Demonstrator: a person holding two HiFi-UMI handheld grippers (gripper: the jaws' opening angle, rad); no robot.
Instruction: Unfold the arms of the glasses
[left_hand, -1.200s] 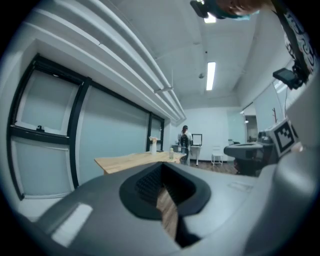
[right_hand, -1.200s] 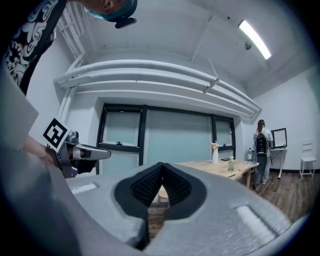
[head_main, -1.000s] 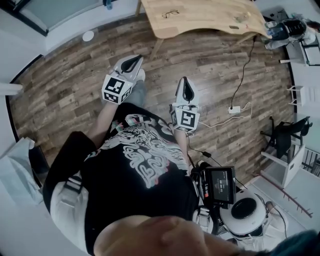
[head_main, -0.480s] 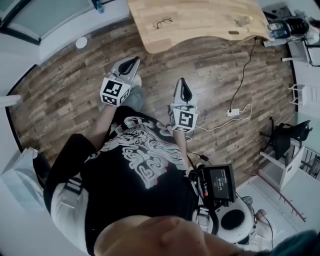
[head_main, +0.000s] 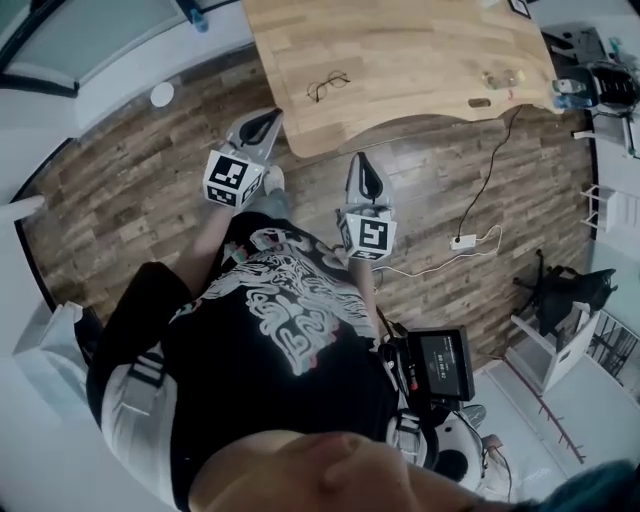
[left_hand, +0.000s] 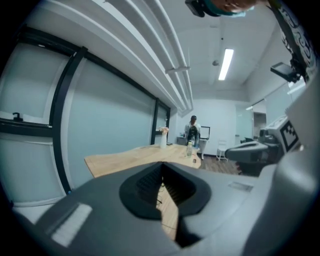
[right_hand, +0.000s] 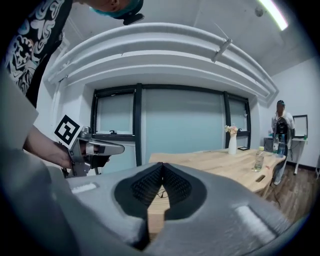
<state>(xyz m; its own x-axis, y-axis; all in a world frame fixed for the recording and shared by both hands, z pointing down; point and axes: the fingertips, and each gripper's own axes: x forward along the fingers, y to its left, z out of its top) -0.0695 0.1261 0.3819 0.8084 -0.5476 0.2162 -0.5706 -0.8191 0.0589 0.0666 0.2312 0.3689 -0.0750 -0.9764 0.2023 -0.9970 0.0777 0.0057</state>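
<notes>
Vase (right_hand: 232, 145) holding flowers (right_hand: 230, 129), bottle (right_hand: 258, 160) upright, glasses (head_main: 327, 86) on table (head_main: 420, 70)

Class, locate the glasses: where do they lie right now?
In the head view the glasses lie on the wooden table, left of its middle, beyond the left gripper and right gripper, touched by neither.

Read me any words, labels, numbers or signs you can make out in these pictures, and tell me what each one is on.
No text here can be read.
Marker cubes: black-and-white square patterns only, no letters.
Screen at the person's hip: lit lines, too small to read.
Black shirt: ornamental white print, no legible words.
Bottle: any label is too small to read.
</notes>
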